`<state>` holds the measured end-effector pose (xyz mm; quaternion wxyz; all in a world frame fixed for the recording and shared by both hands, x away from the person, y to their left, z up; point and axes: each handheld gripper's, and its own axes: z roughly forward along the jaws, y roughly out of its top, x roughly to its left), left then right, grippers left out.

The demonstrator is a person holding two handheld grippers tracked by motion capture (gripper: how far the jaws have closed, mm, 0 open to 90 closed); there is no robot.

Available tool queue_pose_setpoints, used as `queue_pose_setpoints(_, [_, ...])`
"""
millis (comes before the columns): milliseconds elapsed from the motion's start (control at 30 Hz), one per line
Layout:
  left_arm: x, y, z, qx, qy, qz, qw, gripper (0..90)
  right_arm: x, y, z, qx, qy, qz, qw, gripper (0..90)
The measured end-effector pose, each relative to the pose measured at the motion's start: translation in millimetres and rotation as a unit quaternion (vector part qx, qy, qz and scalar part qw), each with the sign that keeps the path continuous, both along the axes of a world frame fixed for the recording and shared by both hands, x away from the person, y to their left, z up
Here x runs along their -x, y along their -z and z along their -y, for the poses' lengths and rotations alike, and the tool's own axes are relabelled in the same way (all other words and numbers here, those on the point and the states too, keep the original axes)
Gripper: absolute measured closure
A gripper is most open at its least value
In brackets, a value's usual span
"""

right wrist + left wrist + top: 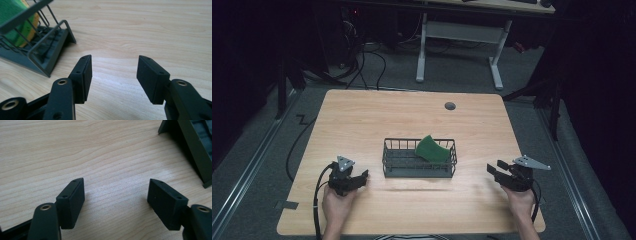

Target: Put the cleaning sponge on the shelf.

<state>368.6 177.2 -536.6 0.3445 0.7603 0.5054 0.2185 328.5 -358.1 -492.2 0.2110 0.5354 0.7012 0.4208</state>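
Both hands rest low at the near edge of the counter (pixel 362 120). The left gripper (pixel 357 179) and right gripper (pixel 495 169) flank the wire basket (pixel 419 170), fingers spread apart and empty. A green sponge (pixel 432 148) leans inside the basket.

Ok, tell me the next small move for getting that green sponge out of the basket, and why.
Probably bring the right gripper in over the wire basket toward the green sponge. Its jaws stand open with nothing between them, and the sponge leans in the basket's right half, nearer to it than to the left gripper, which also rests open on the table.
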Motion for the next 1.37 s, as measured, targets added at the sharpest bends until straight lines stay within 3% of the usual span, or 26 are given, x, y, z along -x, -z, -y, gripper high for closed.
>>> queue_pose_setpoints(600, [0.0, 0.0, 0.1, 0.0, -0.001, 0.0, 1.0, 30.5, -8.6, 24.4, -0.8, 0.038, 0.022, -0.024, 0.9987, 43.8])
queue_pose_setpoints(700, [0.0, 0.0, 0.0, 0.0, -0.001, 0.0, 1.0, 30.4, -9.1, 28.2, -3.7, 0.064, 0.026, -0.03, 0.9972, 42.4])
queue_pose_setpoints(900, [0.0, 0.0, -0.1, 0.0, -0.001, 0.0, 1.0, 30.4, -11.0, 37.2, -2.8, 0.074, 0.035, -0.051, 0.9953, 38.8])
queue_pose_setpoints(967, [0.0, 0.0, 0.0, 0.0, 0.0, 0.0, 1.0, 30.2, -11.4, 37.7, -6.6, 0.107, 0.035, -0.048, 0.9925, 37.2])
queue_pose_setpoints(1367, [0.0, 0.0, -0.2, 0.0, -0.002, -0.001, 1.0, 30.1, -11.4, 37.7, -6.8, 0.108, 0.04, -0.05, 0.9921, 35.2])
